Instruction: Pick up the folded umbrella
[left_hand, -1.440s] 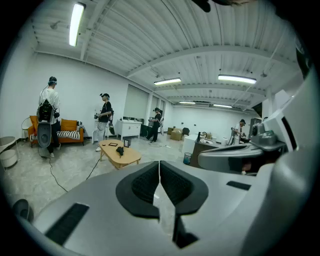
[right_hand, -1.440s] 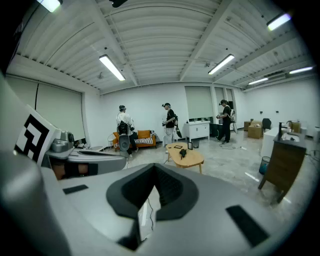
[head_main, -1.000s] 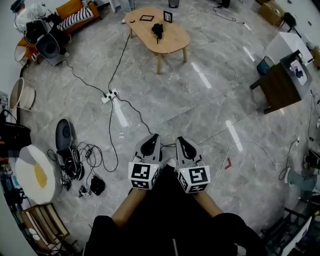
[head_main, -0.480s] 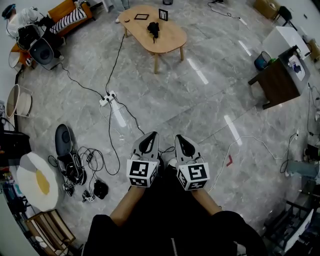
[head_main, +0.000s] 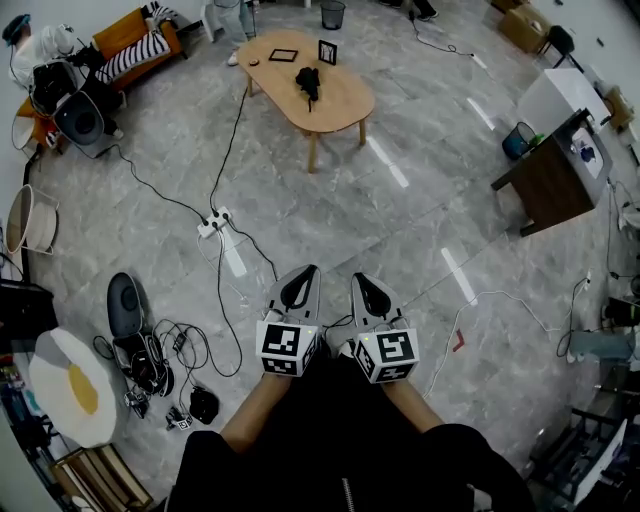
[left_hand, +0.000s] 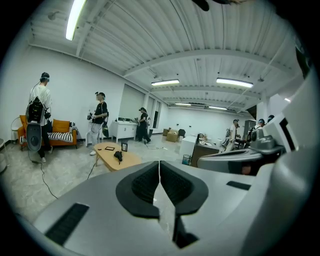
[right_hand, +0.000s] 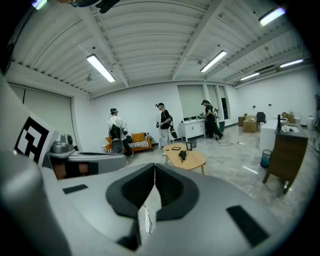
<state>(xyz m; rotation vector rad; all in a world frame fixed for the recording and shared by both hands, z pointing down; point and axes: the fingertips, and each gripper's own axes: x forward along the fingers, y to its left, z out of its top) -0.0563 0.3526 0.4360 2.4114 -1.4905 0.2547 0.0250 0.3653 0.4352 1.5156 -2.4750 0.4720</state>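
Note:
The folded umbrella (head_main: 308, 80) is a small black bundle lying on a low oval wooden table (head_main: 345, 100) far across the floor. It also shows in the left gripper view as the umbrella (left_hand: 118, 156) and in the right gripper view as the umbrella (right_hand: 182, 155), on the table (right_hand: 196, 160). My left gripper (head_main: 304, 273) and right gripper (head_main: 361, 281) are held side by side close to the body, pointing toward the table. Both are shut with nothing between the pads, the left gripper (left_hand: 159, 165) and the right gripper (right_hand: 154, 168) alike.
A power strip (head_main: 216, 195) with long cables crosses the floor between me and the table. Black gear and tangled cords (head_main: 150, 345) lie at the left. A dark desk (head_main: 550, 175) stands at the right, an orange sofa (head_main: 130, 35) at the far left. A small framed picture (head_main: 327, 52) stands on the table. Several people (left_hand: 100, 122) stand beyond it.
The floor has slid down through the head view and more of the far end of the room shows. Both grippers keep their place before the body, still shut.

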